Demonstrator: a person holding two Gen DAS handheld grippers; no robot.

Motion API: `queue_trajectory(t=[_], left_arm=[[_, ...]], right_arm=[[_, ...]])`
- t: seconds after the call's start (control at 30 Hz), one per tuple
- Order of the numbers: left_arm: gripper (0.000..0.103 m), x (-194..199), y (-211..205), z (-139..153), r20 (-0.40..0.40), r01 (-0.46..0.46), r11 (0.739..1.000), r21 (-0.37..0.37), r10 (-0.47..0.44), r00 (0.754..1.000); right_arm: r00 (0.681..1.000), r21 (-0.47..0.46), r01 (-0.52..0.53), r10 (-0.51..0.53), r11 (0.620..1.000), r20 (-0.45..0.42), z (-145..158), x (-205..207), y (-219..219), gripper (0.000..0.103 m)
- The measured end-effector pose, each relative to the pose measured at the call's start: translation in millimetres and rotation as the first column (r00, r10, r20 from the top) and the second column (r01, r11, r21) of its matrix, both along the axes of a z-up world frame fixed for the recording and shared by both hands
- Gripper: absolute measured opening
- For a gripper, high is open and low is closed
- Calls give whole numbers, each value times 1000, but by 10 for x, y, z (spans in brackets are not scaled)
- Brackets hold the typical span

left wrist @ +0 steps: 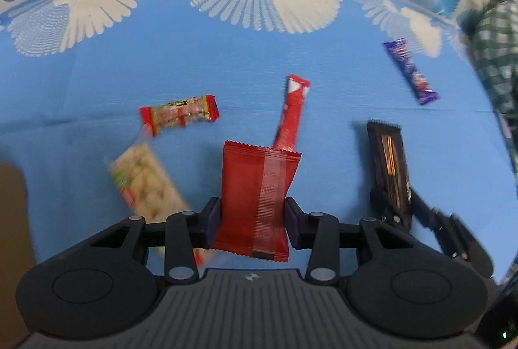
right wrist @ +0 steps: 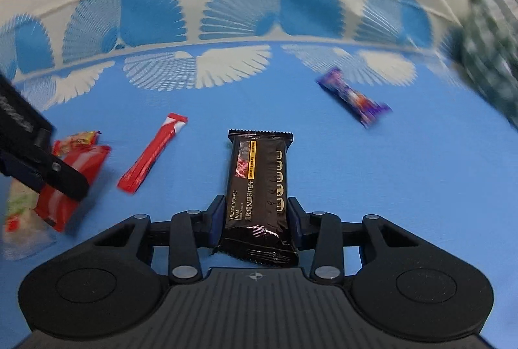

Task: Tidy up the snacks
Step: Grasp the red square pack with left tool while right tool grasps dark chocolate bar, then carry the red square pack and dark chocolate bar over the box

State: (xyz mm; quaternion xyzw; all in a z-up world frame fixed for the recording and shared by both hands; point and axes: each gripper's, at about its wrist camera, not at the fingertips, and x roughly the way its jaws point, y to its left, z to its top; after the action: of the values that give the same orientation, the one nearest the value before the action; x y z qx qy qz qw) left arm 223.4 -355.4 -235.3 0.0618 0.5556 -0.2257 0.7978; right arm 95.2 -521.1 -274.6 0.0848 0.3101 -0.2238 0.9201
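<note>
My left gripper (left wrist: 253, 214) is shut on a red snack packet (left wrist: 255, 200) and holds it over the blue cloth; the packet also shows in the right wrist view (right wrist: 73, 184). My right gripper (right wrist: 256, 218) is shut on a black cracker packet (right wrist: 259, 187), which also shows in the left wrist view (left wrist: 390, 167). On the cloth lie a long red stick pack (left wrist: 291, 112) (right wrist: 152, 153), a red-ended candy bar (left wrist: 179, 114), a clear pack of pale puffs (left wrist: 147, 184) and a purple bar (left wrist: 411, 70) (right wrist: 354, 98).
The blue cloth with a white fan pattern (left wrist: 226, 64) covers the surface. A green checked fabric (left wrist: 495, 57) lies at the far right. A brown object (left wrist: 13, 219) sits at the left edge of the left wrist view.
</note>
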Motion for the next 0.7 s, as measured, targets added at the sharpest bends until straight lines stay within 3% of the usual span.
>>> queue_trajectory(t=[0.33, 0.47, 0.7], left_arm=[[46, -827, 671, 894, 105, -7, 998, -64, 13, 994], [46, -1197, 1089, 1236, 140, -19, 998, -57, 27, 990], [46, -1912, 1972, 1723, 215, -82, 997, -13, 83, 973]], right_arm=[[989, 65, 105, -112, 992, 99, 707, -821, 358, 41], [988, 82, 62, -73, 995, 139, 1085, -1118, 730, 41], [975, 118, -108, 82, 987, 204, 1662, -1637, 1693, 41]])
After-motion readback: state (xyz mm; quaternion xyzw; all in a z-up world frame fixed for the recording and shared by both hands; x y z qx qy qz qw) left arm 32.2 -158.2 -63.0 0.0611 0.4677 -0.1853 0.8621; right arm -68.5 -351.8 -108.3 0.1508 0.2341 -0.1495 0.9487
